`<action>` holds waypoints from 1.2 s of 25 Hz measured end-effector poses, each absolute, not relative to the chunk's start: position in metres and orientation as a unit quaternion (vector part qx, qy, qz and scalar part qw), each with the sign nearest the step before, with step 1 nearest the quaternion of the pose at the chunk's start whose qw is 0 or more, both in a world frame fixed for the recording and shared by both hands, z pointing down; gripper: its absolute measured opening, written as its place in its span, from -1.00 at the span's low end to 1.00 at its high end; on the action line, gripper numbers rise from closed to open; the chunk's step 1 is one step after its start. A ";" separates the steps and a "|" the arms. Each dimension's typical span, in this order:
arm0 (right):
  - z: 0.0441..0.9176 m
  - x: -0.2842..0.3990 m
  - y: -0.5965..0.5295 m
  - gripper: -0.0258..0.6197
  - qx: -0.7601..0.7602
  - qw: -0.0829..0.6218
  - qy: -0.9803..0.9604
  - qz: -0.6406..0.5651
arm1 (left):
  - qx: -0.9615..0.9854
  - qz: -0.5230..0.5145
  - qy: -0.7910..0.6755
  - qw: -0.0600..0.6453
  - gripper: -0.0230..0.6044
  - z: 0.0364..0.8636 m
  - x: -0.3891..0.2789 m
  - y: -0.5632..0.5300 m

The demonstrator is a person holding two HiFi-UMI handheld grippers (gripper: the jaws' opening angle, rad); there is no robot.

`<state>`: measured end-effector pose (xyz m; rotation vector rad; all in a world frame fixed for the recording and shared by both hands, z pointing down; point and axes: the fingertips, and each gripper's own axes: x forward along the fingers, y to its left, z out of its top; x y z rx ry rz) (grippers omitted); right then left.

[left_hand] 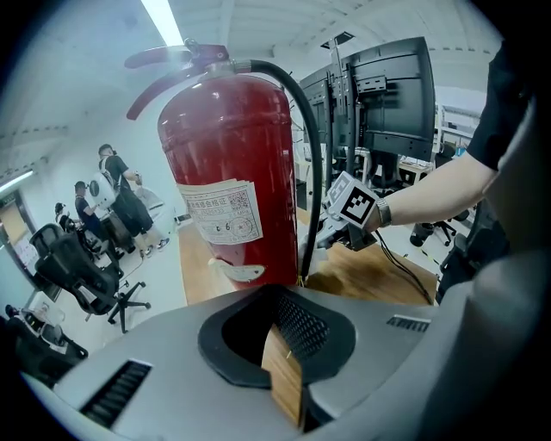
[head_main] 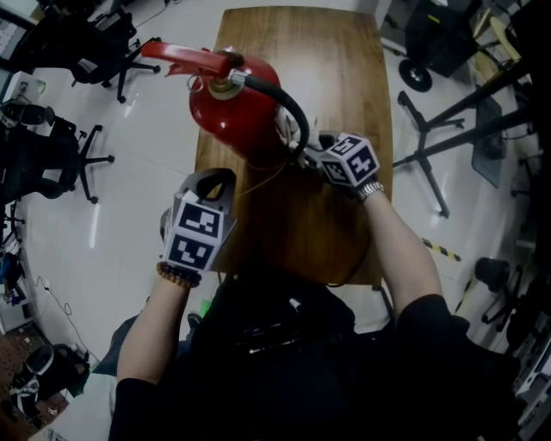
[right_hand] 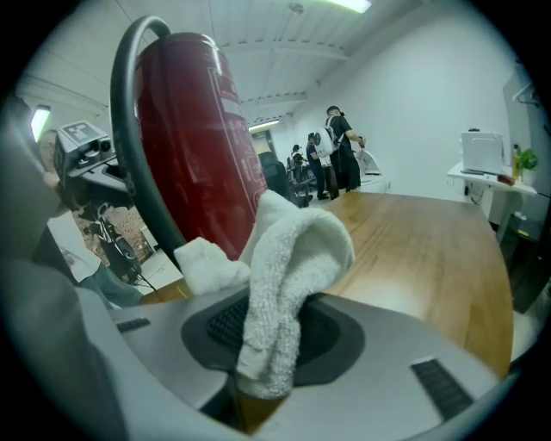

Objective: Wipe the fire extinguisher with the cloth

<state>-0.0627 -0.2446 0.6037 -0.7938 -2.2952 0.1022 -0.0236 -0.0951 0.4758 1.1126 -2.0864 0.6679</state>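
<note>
The red fire extinguisher (head_main: 237, 112) stands upright on the wooden tabletop (head_main: 331, 69), its black hose (left_hand: 310, 172) arching from the top down one side, while the folded white terry cloth (right_hand: 288, 258) sits pinched in the right gripper (right_hand: 267, 344) just beside its lower body.

This is an open office or lab. Rolling office chairs (head_main: 95, 43) stand on a glossy white floor (head_main: 129, 228) at left, dark monitors (left_hand: 392, 95) at right, a strip light (left_hand: 162, 21) overhead, and people (right_hand: 337, 151) stand beyond a wooden table (right_hand: 430, 250).
</note>
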 end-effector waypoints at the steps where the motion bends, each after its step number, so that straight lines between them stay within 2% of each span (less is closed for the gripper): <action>1: 0.608 -0.062 -0.245 -0.56 -0.303 0.353 -0.884 0.039 | 0.426 0.255 -0.800 0.336 -0.93 0.476 -0.023 -0.094; 17: 0.646 -0.063 -0.254 -0.56 -0.229 0.404 -0.886 0.010 | 0.415 0.248 -0.806 0.341 -0.93 0.478 -0.021 -0.081; 30: 0.600 -0.051 -0.286 -0.55 -0.174 0.365 -0.915 -0.003 | 0.424 0.237 -0.812 0.322 -0.93 0.470 -0.020 -0.081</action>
